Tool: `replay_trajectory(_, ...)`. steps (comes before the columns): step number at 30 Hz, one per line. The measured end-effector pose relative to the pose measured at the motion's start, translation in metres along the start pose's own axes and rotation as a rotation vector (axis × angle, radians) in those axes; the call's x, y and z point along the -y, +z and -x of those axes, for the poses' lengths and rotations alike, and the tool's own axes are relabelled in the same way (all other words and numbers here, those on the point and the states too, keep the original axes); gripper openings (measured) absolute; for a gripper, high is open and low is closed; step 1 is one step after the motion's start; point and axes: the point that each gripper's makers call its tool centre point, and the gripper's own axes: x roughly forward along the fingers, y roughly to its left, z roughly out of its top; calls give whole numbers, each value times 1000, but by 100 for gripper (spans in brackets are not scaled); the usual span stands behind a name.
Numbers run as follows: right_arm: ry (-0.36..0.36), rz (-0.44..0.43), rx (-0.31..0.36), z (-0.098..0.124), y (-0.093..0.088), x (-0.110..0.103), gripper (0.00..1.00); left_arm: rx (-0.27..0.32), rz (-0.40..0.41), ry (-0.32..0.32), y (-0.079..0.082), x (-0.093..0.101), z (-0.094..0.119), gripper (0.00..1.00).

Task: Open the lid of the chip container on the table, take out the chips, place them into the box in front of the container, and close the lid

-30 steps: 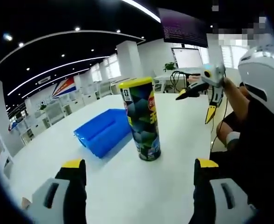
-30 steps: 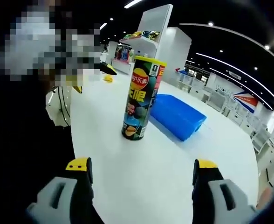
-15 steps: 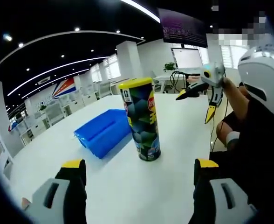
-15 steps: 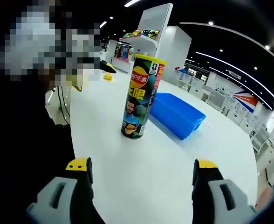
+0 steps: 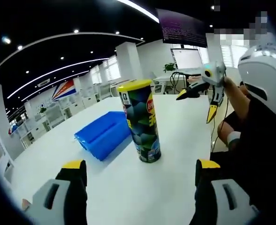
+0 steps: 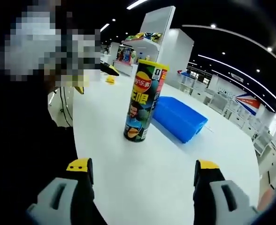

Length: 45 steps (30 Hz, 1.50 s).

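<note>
One tall cylindrical can (image 5: 141, 123) with glossy printed sides and a yellow lid (image 5: 134, 85) is standing upright on the smooth white tabletop (image 5: 128, 183), lid sitting closed on top. One blue plastic box (image 5: 102, 132), rectangular and shallow, is lying just beside the can, on its far side toward the tabletop's far edge. Left tongs (image 5: 139, 171) are hovering low over the near tabletop, grey jaws with yellow tips standing wide apart, gripping nothing, can well ahead between them. In the right gripper view the right tongs (image 6: 141, 171) are likewise spread apart and empty, the can (image 6: 141, 102) ahead and apart from them, the box (image 6: 179, 117) just behind it. Right tongs (image 5: 207, 88) are also showing in the left gripper view, raised above the tabletop's right edge.
</note>
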Motion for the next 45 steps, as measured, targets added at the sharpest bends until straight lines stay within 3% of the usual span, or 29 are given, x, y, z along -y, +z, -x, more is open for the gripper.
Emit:
replay_trajectory(31, -11, -3, 9, 2, 0, 2, 83, 32, -8, 7, 8, -8, 1, 95)
replay_trajectory(45, -14, 8, 43, 6, 15, 1, 83, 138, 2, -45, 34, -11, -12, 95)
